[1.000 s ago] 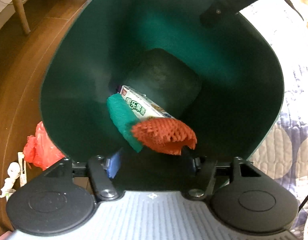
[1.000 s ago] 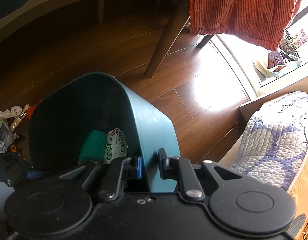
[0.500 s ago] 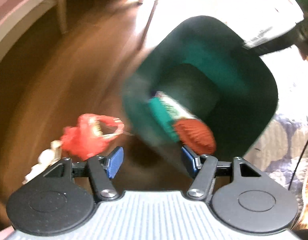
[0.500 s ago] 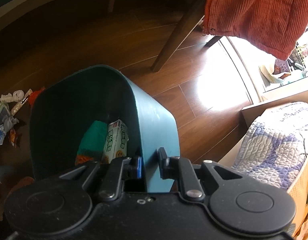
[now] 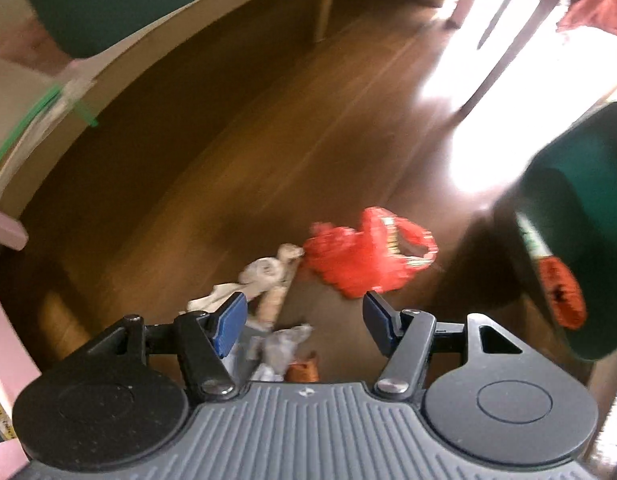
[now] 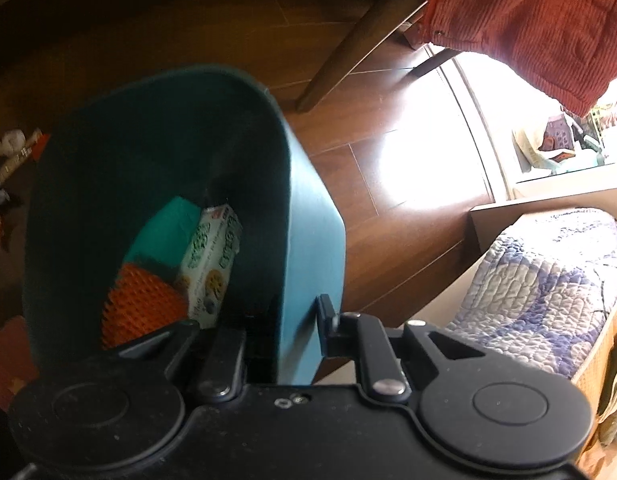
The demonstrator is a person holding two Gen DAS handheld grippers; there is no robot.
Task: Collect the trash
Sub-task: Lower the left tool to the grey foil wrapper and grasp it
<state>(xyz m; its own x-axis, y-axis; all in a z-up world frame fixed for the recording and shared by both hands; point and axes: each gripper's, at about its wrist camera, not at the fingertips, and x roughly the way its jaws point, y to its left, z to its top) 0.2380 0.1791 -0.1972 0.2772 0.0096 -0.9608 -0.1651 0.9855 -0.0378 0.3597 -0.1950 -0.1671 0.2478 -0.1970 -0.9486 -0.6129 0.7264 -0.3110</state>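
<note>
1. Left gripper (image 5: 304, 318): jaws apart, empty, above floor litter.
2. Red wrapper (image 5: 368, 258): on floor beside bin (image 6: 308, 216); descend squarely over it, then close.
3. Right gripper (image 6: 296, 332): clamped on bin wall; hold steady.

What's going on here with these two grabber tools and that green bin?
Someone is picking up trash from a wooden floor. The right gripper is clamped on the wall of a green bin that already holds an orange foam net, a biscuit box and something green. The left gripper is open and empty above a red plastic bag and crumpled tissues.
</note>
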